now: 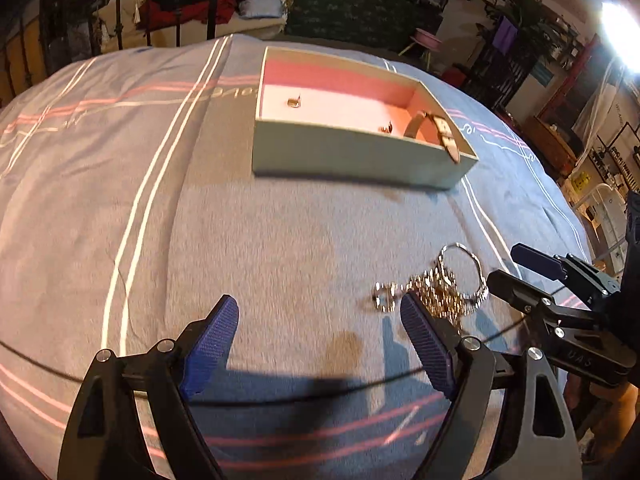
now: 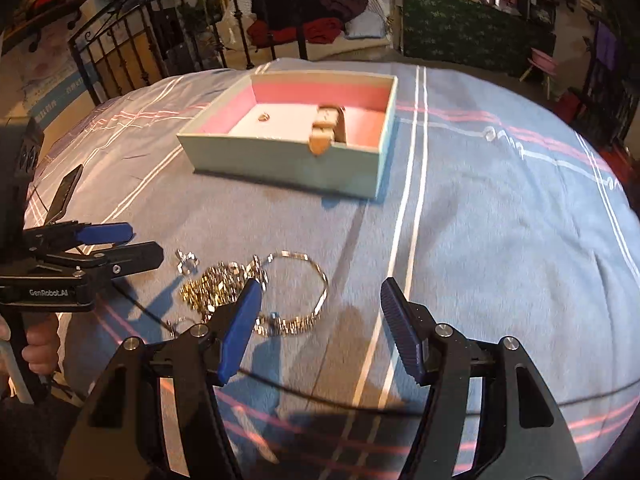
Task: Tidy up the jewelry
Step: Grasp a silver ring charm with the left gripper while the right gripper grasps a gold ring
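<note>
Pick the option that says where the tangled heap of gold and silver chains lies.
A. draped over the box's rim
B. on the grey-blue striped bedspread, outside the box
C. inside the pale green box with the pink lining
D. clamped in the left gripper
B: the tangled heap of gold and silver chains lies on the grey-blue striped bedspread, well short of the pale green box.

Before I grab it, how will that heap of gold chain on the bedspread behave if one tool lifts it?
The gold chain heap is loose fine links, so it will probably droop and trail. It lies against the silver bracelet, so they may snag together. On the soft bedspread, pads may pinch cloth.
</note>
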`<move>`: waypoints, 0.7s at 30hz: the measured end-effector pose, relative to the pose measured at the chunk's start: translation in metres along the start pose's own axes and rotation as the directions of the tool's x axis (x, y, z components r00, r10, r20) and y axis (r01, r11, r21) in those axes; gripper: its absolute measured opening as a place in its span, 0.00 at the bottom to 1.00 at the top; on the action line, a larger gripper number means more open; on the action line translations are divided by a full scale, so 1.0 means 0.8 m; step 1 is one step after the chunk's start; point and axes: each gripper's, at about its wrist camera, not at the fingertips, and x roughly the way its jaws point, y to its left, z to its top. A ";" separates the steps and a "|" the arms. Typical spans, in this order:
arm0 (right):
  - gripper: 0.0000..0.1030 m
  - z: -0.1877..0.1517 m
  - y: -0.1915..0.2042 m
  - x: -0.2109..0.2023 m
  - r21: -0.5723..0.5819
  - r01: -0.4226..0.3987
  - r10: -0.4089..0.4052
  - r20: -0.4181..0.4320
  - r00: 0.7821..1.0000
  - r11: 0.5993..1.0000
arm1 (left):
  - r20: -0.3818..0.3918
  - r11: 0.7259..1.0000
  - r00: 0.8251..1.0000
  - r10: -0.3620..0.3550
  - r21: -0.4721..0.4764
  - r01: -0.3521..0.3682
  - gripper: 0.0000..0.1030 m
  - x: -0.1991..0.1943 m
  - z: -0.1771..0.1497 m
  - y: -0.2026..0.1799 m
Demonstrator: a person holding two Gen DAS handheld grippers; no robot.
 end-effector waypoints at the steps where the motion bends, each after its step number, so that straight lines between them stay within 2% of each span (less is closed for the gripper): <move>1: 0.61 -0.011 -0.004 0.000 0.031 -0.015 0.016 -0.012 1.000 0.999 | 0.004 1.000 1.000 0.008 0.007 -0.008 0.79 -0.002 -0.005 -0.002; 4: 0.61 -0.028 0.002 -0.003 0.065 -0.074 0.077 -0.035 0.996 0.995 | 0.011 0.998 1.000 0.025 0.053 -0.026 0.79 -0.007 -0.010 -0.014; 6: 0.61 -0.033 0.021 -0.005 0.021 -0.121 0.122 -0.046 0.991 0.992 | 0.014 0.996 1.000 -0.003 0.088 0.001 0.79 -0.007 -0.010 -0.020; 9: 0.59 -0.038 0.053 -0.003 -0.075 -0.147 0.142 -0.072 0.987 0.986 | 0.008 0.990 1.000 0.016 0.139 -0.017 0.78 0.006 -0.006 -0.033; 11: 0.59 -0.039 0.062 0.000 -0.084 -0.163 0.157 -0.076 0.985 0.983 | 0.020 0.985 1.000 0.022 0.170 -0.025 0.76 0.015 -0.003 -0.040; 13: 0.59 -0.039 0.063 0.001 -0.078 -0.167 0.160 -0.079 0.984 0.983 | 0.035 0.980 0.999 0.017 0.197 -0.023 0.68 0.018 0.003 -0.047; 14: 0.59 -0.040 0.062 -0.001 -0.075 -0.170 0.164 -0.079 0.983 0.983 | 0.041 0.980 0.999 0.007 0.200 -0.015 0.56 0.018 0.006 -0.048; 15: 0.59 -0.041 0.062 -0.001 -0.071 -0.174 0.168 -0.079 0.983 0.982 | 0.042 0.980 0.999 0.009 0.200 -0.017 0.40 0.020 0.008 -0.048; 17: 0.59 -0.042 0.062 -0.003 -0.071 -0.172 0.167 -0.077 0.983 0.982 | 0.035 0.977 0.999 0.033 0.211 -0.040 0.28 0.026 0.010 -0.047; 18: 0.59 -0.043 0.063 -0.003 -0.074 -0.170 0.164 -0.076 0.984 0.983 | 0.044 0.975 0.998 0.041 0.216 -0.049 0.23 0.026 0.009 -0.046; 21: 0.60 -0.043 0.063 -0.004 -0.073 -0.171 0.165 -0.075 0.983 0.983 | 0.055 0.979 0.998 0.029 0.198 -0.040 0.17 0.023 0.007 -0.036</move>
